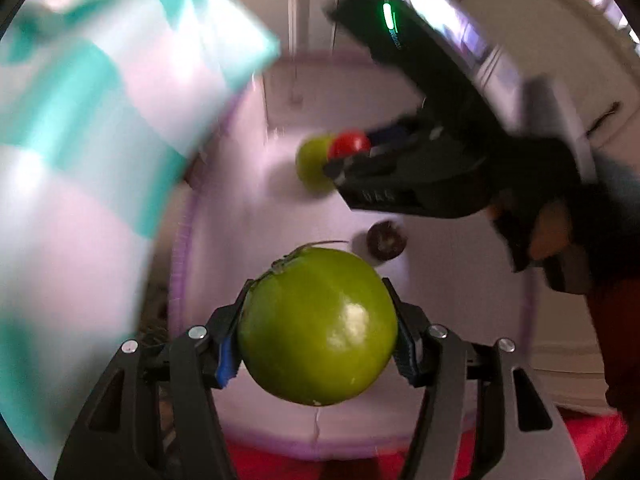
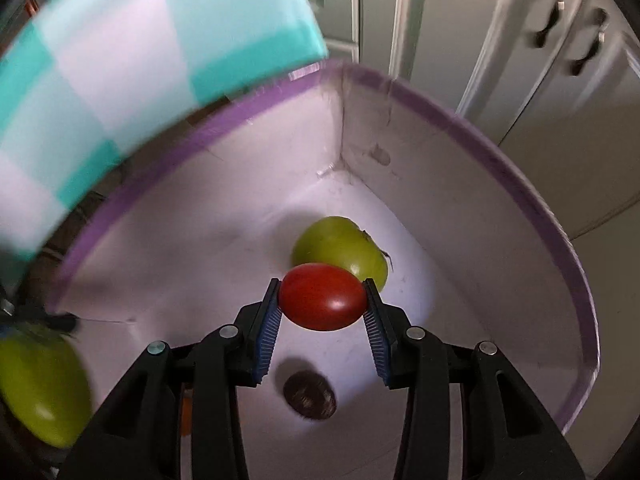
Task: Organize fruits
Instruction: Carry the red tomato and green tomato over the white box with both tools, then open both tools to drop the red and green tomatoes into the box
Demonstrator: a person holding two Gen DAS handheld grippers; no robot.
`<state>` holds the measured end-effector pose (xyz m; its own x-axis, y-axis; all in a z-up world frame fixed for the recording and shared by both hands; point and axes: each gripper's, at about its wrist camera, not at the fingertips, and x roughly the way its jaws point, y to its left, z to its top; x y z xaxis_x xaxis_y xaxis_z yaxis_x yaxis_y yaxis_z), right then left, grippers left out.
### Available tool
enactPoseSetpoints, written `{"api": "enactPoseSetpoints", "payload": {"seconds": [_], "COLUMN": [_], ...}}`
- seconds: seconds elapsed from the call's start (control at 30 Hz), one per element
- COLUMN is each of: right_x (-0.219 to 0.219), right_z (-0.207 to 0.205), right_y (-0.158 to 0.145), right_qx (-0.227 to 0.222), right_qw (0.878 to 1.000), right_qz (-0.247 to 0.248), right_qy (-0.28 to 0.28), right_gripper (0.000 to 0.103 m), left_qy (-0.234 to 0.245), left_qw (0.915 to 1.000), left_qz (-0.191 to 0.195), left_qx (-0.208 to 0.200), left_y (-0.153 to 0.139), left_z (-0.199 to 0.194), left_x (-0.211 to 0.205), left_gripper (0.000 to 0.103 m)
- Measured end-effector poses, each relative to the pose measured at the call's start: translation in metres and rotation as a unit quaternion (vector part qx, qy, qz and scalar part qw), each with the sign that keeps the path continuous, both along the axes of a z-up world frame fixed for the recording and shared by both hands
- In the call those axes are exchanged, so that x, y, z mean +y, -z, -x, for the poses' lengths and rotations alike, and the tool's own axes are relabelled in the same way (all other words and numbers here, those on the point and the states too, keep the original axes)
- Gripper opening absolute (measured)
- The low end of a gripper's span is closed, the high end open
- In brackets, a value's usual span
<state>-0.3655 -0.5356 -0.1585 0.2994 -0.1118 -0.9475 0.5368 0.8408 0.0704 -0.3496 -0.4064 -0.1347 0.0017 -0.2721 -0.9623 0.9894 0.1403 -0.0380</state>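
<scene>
My left gripper [image 1: 318, 336] clenched across green fruit [image 1: 318, 328] widest girth: firm, smooth, slippery. Right gripper [image 2: 323, 300] clamps small red fruit [image 2: 323, 297], soft, bruisable; both above white bin [image 2: 460, 200].

Checked teal-white cloth [image 2: 120, 80]; pale cabinet doors [image 2: 500, 60].
</scene>
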Motion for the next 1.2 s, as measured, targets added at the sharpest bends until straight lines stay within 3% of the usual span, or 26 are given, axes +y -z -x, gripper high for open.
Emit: {"api": "enactPoseSetpoints", "payload": {"seconds": [0.17,0.4,0.5,0.63,0.73,0.77,0.87,0.97,1.0,1.03,1.1,1.2], "right_x": [0.002,0.018,0.017,0.018,0.018,0.019,0.015,0.010,0.009,0.007,0.030,0.070], "right_z": [-0.002,0.017,0.015,0.012,0.019,0.023,0.035,0.041,0.042,0.043,0.038,0.020], "right_y": [0.005,0.023,0.023,0.021,0.016,0.012,-0.007,-0.045,-0.059,-0.077,-0.130,-0.192], "right_qx": [0.035,0.073,0.076,0.081,0.072,0.071,0.068,0.047,0.034,0.014,-0.065,-0.197], "right_qw": [0.999,0.997,0.997,0.996,0.997,0.997,0.998,0.997,0.997,0.997,0.991,0.973], "right_qz": [0.031,0.025,0.019,0.023,0.008,0.007,0.014,0.046,0.058,0.072,0.108,0.118], "right_qy": [-0.002,-0.008,-0.008,-0.007,0.002,0.004,0.013,0.029,0.034,0.039,0.043,-0.001], "right_gripper": [0.041,0.041,0.042,0.068,0.076,0.077,0.079,0.079,0.079,0.079,0.084,0.087], "left_qy": [-0.005,0.030,0.027,0.009,0.015,0.019,0.055,0.083,0.080,0.074,0.045,-0.024], "left_qw": [0.9976,0.9944,0.9954,0.9963,0.9968,0.9973,0.9962,0.9834,0.9747,0.9684,0.9515,0.9326], "left_qz": [-0.062,-0.091,-0.082,-0.079,-0.068,-0.055,0.036,0.143,0.187,0.215,0.273,0.314], "left_qx": [-0.029,-0.045,-0.042,-0.032,-0.039,-0.045,-0.056,-0.075,-0.092,-0.103,-0.135,-0.177], "left_y": [0.047,0.077,0.074,0.072,0.065,0.058,0.012,-0.042,-0.066,-0.083,-0.119,-0.158], "left_z": [-0.007,0.011,0.010,-0.001,-0.006,-0.002,0.014,0.029,0.030,0.027,0.011,-0.027], "left_x": [-0.020,-0.034,-0.032,-0.023,-0.023,-0.021,-0.007,0.023,0.039,0.047,0.080,0.118], "left_gripper": [0.060,0.060,0.060,0.061,0.062,0.063,0.078,0.086,0.091,0.093,0.093,0.095]}}
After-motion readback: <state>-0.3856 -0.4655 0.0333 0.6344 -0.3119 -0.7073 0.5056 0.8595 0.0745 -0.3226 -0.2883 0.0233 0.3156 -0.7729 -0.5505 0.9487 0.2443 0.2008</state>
